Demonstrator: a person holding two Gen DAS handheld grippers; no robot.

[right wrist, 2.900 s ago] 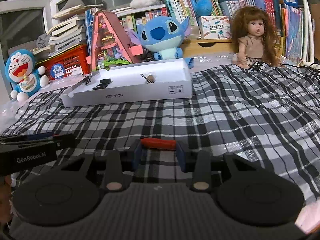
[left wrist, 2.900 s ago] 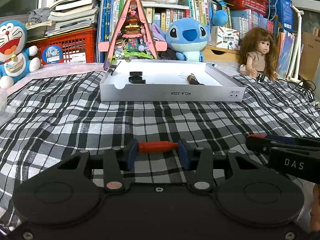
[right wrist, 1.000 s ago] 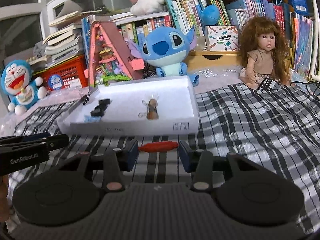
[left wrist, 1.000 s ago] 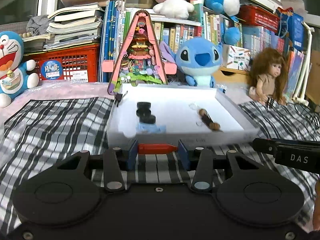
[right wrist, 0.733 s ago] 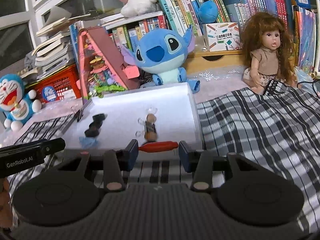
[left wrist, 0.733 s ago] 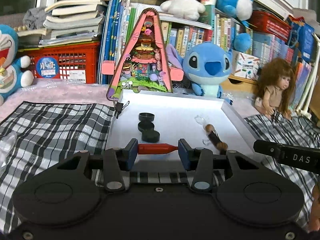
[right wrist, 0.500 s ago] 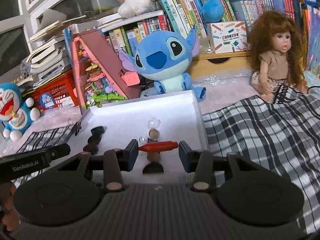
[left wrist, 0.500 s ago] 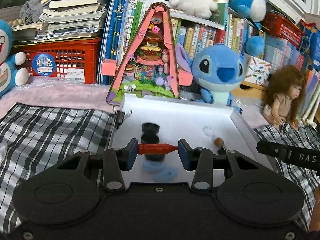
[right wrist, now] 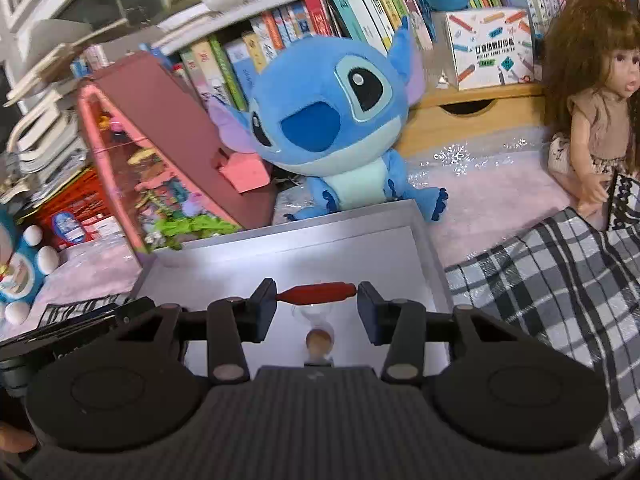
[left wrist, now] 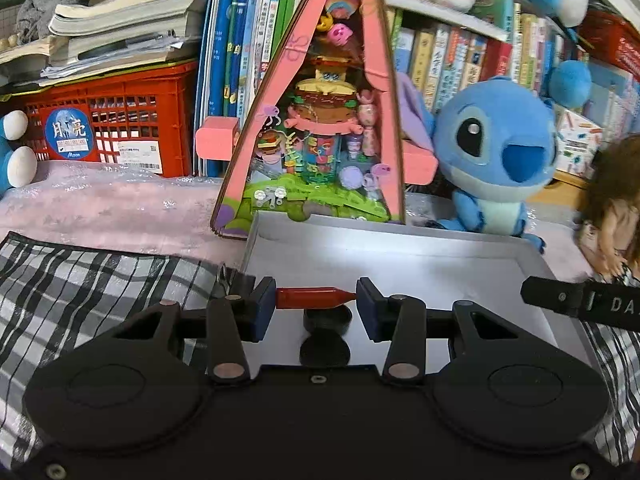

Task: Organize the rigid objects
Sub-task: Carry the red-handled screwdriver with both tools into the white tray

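Your black two-finger left gripper (left wrist: 316,298) points forward and downward, its blue-padded fingers (left wrist: 264,303) clamped end to end on a short red pointed piece (left wrist: 314,297) that spans the gap crosswise. Your black two-finger right gripper (right wrist: 317,295) sits beside it at a like tilt, its blue pads (right wrist: 366,306) pinching a short red rod (right wrist: 318,293) the same way. In the left wrist view the right gripper's dark finger shows at the right edge.
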